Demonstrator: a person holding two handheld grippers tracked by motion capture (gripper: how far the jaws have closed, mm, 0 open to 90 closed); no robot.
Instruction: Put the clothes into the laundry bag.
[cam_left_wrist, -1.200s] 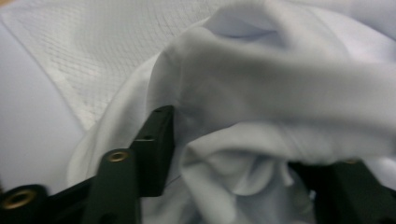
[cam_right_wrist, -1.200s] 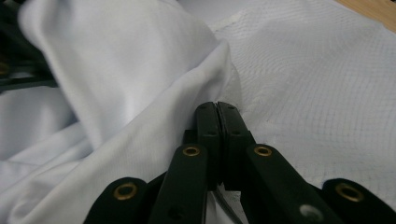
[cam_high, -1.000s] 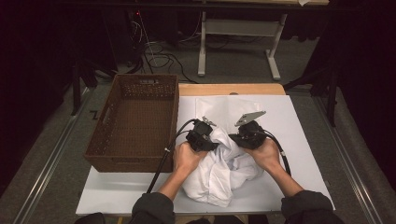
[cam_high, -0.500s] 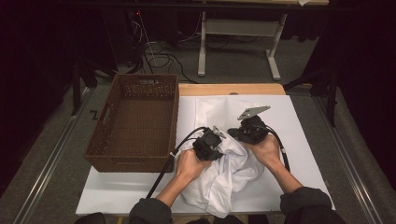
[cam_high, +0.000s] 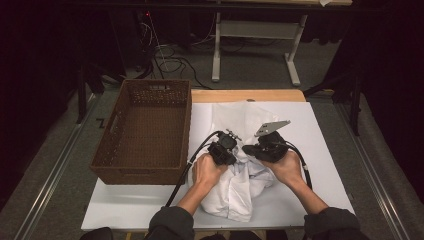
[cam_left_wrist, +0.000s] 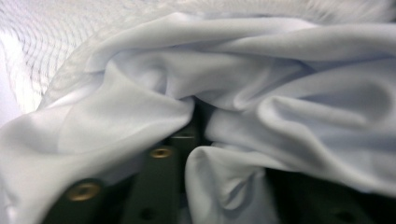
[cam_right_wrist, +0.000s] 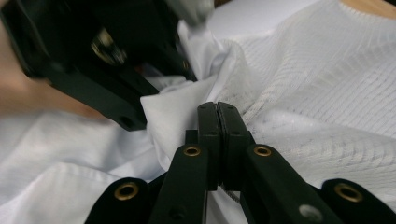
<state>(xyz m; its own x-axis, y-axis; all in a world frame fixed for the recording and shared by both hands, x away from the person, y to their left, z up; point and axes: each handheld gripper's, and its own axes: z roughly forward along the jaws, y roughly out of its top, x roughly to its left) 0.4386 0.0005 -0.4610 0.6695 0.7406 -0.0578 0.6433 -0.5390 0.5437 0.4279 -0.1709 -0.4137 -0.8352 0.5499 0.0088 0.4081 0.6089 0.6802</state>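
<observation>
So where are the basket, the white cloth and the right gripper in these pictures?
basket (cam_high: 102, 167), high view, on its near wall.
cloth (cam_high: 235, 192), high view, on the bunched part between the hands.
right gripper (cam_right_wrist: 218, 116), right gripper view, between its shut fingertips.

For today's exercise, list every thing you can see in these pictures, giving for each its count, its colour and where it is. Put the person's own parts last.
white garment: one, white, crumpled on the sheet's near middle
basket: one, brown wicker, at the table's left
sheet: one, white, covering the tabletop
table: one, wooden edge at the far side
stand: one, pale grey, on the floor behind
left gripper: one, black, in the cloth, its jaws just opened wider
right gripper: one, black, pinching the cloth
hands: two, holding the grippers
</observation>
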